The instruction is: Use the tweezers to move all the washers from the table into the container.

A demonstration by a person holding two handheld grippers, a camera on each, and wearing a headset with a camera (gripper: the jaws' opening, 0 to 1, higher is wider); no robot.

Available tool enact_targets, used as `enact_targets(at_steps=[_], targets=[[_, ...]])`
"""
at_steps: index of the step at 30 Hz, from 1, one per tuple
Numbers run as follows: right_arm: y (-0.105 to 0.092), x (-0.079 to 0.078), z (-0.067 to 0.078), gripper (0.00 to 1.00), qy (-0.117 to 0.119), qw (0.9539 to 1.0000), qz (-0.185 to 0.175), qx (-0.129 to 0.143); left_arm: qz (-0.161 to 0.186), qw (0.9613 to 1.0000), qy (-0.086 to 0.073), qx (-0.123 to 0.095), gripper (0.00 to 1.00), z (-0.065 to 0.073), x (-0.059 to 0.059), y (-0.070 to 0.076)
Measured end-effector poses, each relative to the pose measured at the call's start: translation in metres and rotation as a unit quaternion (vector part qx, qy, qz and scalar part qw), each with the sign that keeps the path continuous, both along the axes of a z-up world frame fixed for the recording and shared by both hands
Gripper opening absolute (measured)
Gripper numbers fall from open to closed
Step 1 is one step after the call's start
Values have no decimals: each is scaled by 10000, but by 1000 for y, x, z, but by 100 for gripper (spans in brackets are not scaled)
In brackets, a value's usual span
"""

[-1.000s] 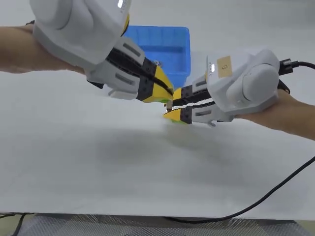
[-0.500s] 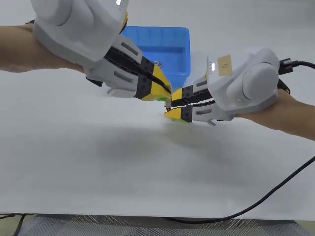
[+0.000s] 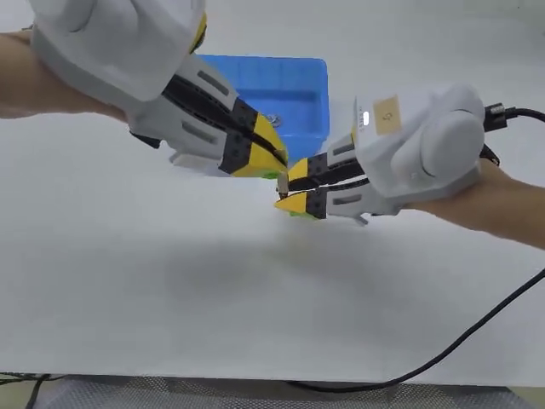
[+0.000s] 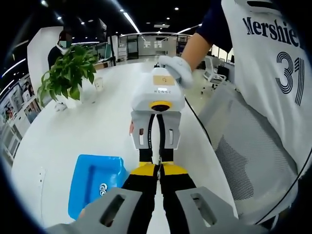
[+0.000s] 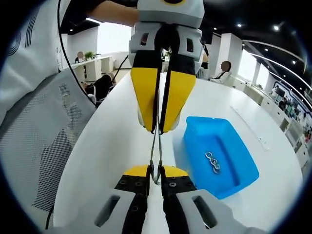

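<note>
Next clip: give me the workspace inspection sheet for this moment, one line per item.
Surface: white table.
Job's things: blue container holding a few washers; tweezers held above the table between both claws.
Clutter: nothing seen.
Grippers: left claw and right claw tip to tip, both shut on the tweezers.
Cables: black cable trailing across the table's near edge.
Surroundings: open office, potted plant, mesh chair, people in the background.

We identify an open-plan office: long white table (image 4: 97,122), potted plant (image 4: 68,73) at 10 o'clock, ceiling light strips (image 4: 130,22) at 12 o'clock, mesh chair (image 4: 234,161) at 4 o'clock.
</note>
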State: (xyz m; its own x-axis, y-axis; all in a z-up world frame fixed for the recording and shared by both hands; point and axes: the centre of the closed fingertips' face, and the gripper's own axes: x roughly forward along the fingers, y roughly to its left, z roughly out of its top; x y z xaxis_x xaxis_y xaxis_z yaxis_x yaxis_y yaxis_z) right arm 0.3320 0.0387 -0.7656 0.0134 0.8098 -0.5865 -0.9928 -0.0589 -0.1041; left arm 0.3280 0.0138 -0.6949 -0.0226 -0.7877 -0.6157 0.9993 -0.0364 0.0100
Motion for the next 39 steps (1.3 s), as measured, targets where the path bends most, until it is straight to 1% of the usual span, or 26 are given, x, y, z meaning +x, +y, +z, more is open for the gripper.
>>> enact_targets(at_steps=[3,4,5,6,11,17,19,22,23,25,26,29,32,35,39], targets=[[4,5,12,10,-119,9999,-44,105,34,9999,-95,1,6,12,3,3],[6,8,18,10,-159,9997,-69,170,48,9999,-132,-6,6,17,5,5],[7,10,20,10,-186,9996,-88,206,59,9999,-155,-10,6,21,6,6],[8,13,23,10,-244,9993,-107,248,67,9998,-211,-11,6,26,7,7],[14,20,41,10,-409,9985,-131,350,89,9993,-364,-23,6,42,12,11],[18,29,51,10,-584,9976,-100,362,110,9988,-476,-30,6,50,20,15],[19,35,53,10,-621,9973,-112,364,133,9986,-502,-33,6,52,26,16],[21,46,54,10,-689,9970,-140,337,160,9983,-556,-32,6,52,36,17],[21,55,53,10,-705,9968,-162,334,176,9982,-573,-39,6,51,42,18],[22,64,51,10,-730,9965,-215,336,200,9981,-589,-47,6,50,48,19],[22,68,51,10,-748,9963,-243,335,206,9977,-646,-45,6,49,53,20],[24,76,48,10,-747,9961,-308,350,260,9974,-675,-55,6,45,62,22],[26,83,41,10,-744,9961,-319,344,292,9973,-668,-35,6,38,70,25],[28,90,30,10,-729,9965,-314,266,269,9969,-734,79,6,27,77,27],[34,96,16,10,-683,9971,-282,164,311,9971,-676,135,6,12,87,32]])
